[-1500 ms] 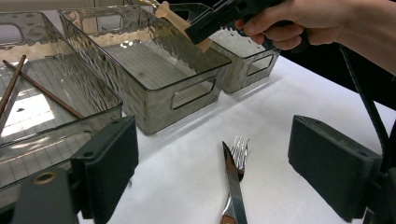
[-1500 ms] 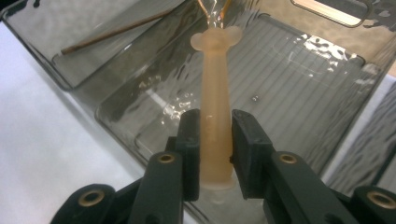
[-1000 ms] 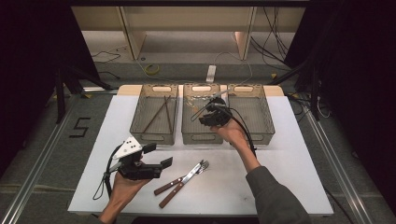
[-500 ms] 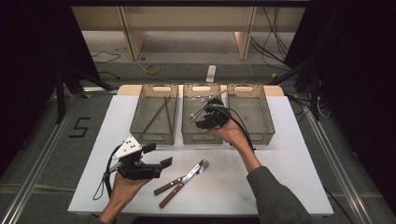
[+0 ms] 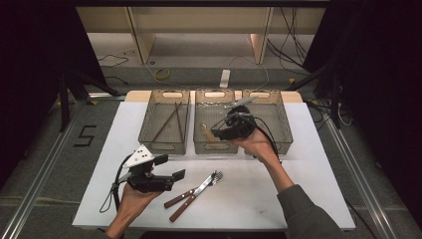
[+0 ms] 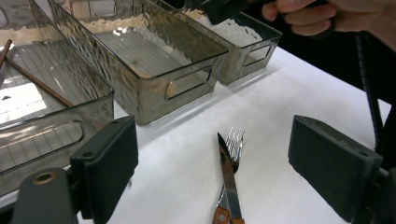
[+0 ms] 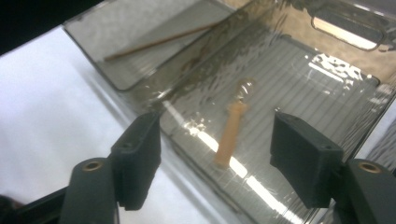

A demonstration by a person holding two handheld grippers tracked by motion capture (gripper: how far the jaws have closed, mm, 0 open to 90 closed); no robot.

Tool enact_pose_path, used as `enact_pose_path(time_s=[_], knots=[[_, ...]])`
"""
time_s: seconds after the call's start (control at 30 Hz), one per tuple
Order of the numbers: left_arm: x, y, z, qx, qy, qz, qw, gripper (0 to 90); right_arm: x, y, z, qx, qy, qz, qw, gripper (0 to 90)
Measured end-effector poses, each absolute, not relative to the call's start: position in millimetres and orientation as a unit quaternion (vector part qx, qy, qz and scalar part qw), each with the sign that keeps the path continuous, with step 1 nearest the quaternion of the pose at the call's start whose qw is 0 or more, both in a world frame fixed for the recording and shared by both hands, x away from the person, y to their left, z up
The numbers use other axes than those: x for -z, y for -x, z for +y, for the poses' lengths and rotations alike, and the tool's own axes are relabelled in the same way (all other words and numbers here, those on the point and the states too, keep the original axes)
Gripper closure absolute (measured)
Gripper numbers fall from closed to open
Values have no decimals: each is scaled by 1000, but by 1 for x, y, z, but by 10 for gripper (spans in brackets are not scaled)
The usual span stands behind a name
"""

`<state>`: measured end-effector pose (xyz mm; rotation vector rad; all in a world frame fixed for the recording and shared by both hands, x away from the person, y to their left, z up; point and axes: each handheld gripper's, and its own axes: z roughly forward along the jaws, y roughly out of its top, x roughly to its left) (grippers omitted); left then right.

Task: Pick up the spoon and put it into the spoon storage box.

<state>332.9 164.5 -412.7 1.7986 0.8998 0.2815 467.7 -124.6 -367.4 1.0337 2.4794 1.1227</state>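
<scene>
The black fingers (image 6: 105, 168) of the left gripper (image 5: 171, 174) stood spread wide and released, low over the white bench (image 5: 318, 164) at its near left, with nothing between them. Just beyond them in the left gripper view lay a wooden-handled steel knife (image 6: 228, 177) across a wooden-handled steel fork (image 6: 235, 142), the two touching, blades and tines pointing away from the person; in the high view the knife (image 5: 191, 191) and fork (image 5: 199, 191) rested on the bench just right of that gripper.

Farther back, the right gripper (image 5: 219, 133), held in the person's right hand (image 5: 254, 144), hung above the near end of the middle clear plastic bin (image 5: 215, 147). Its fingers (image 7: 140, 158) had just been opening and stood apart, released; nothing was pinched between them. Below them, seen through the gap in the right gripper view, a pale wooden-handled utensil with a clear head (image 7: 232, 133) lay flat on the ribbed floor of that bin, untouched by the fingers.

To the left of the middle bin, the left clear plastic bin (image 5: 164, 147) held thin brown wooden chopsticks (image 5: 171, 119) lying crossed. The right clear plastic bin (image 5: 284, 124) stood beside the middle one, partly hidden by the right hand. All three bins sat side by side along the far edge of the bench.
</scene>
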Motion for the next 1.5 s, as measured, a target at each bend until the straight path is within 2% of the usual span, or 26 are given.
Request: enact_pose_path(time_s=[0.4,0.63,0.93,1.5], knots=[[415,-333,156,-93,-767,375,512,155,369,-424,-152,-427,-344,825,138,330],[417,-331,151,-77,-777,372,503,155,375,-404,-167,-450,-345,814,128,324],[419,-330,146,-69,-787,371,487,156,387,-373,-187,-454,-343,815,110,268],[422,-325,132,-44,-817,368,441,161,403,-350,-211,-459,-367,802,108,254]])
